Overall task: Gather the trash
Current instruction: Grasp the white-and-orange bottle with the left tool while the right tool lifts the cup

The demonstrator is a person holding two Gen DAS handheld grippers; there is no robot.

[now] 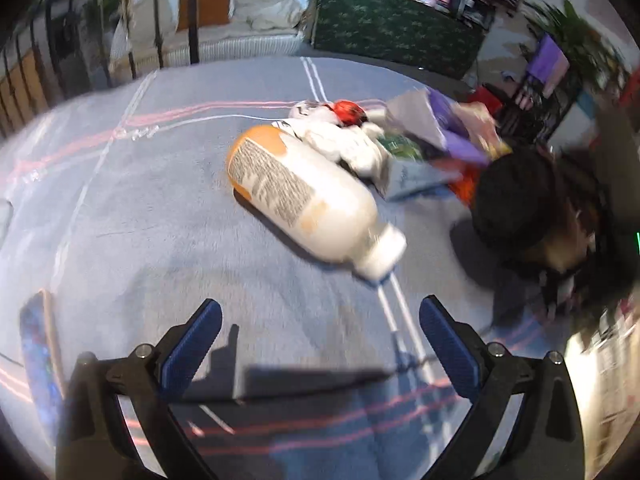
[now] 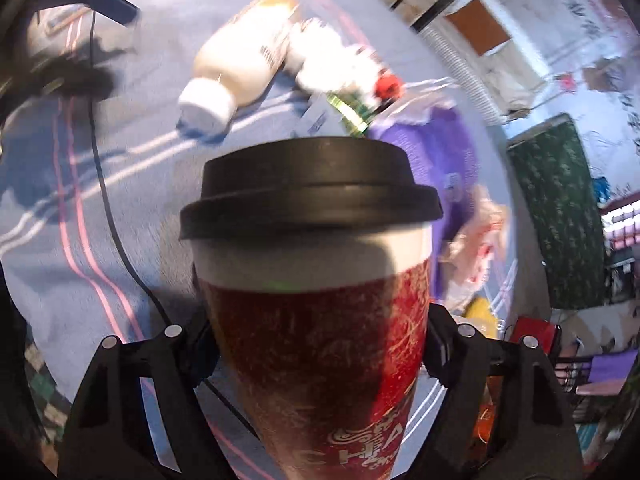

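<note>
On a blue-grey woven cloth with pink and white stripes (image 1: 168,208) covering the tabletop, the trash lies in one loose heap. Left to right in the left wrist view: one white plastic bottle with an orange base and a printed label (image 1: 296,196) lies on its side, cap toward the camera; one crumpled white paper wad (image 1: 352,144) touches its far end; one small red object (image 1: 350,112) sits just behind the wad; one torn purple-and-silver wrapper (image 1: 432,124) lies to the right, with a green-printed packet partly under it. Motion blur hides finer detail, so a firmer count of the wrappers cannot be given. A flat blue patterned object (image 1: 38,356) lies alone at the cloth's left edge.

The left gripper (image 1: 320,320) hovers above bare cloth near the bottle's cap, its blue-padded fingers (image 1: 192,344) spread wide with nothing between them.

The right gripper (image 2: 316,356) grips one red paper cup with a white upper band and black plastic lid (image 2: 316,320), upright between its fingers and clamped at both sides, lifted in front of the heap. Gold lettering runs along the cup's lower wall.
</note>
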